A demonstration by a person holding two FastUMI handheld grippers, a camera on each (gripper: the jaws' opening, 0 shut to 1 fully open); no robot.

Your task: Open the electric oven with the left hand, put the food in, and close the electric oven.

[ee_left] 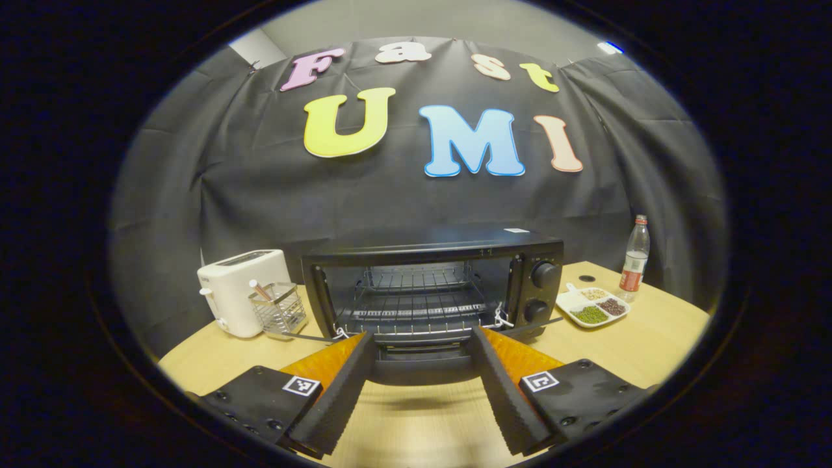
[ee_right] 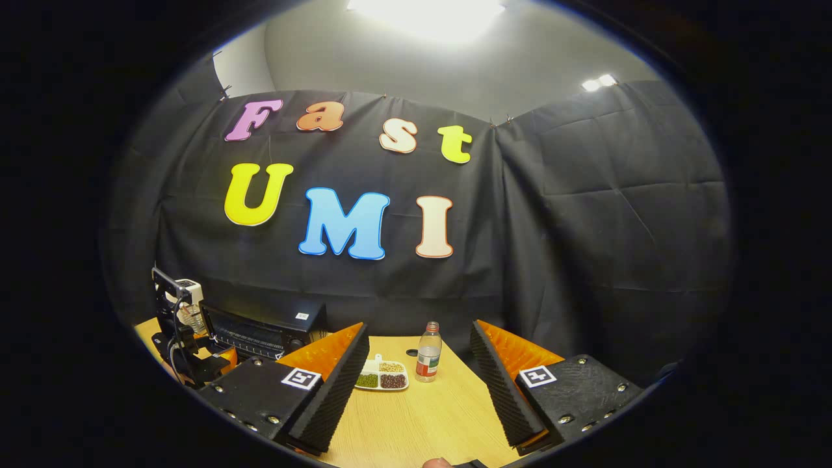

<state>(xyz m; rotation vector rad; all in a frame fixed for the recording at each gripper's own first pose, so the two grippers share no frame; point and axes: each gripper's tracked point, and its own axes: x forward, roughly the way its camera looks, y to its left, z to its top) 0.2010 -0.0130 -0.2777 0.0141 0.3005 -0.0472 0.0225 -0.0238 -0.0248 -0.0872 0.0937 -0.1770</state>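
Ribbed black foam fingers of both hand-held grippers spread wide before the boxy black oven.

Wooden table: oven, toaster, rack, dish, bottle.

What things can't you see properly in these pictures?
- The oven door's handle: in the left gripper view the left gripper fingers hide the dropped door's front edge, so a grip on it cannot be told.
- The dish: in the right gripper view its three fillings are too small to name.
- The bottle label: too small in both views.
- The toaster front: a wire holder stands before it.
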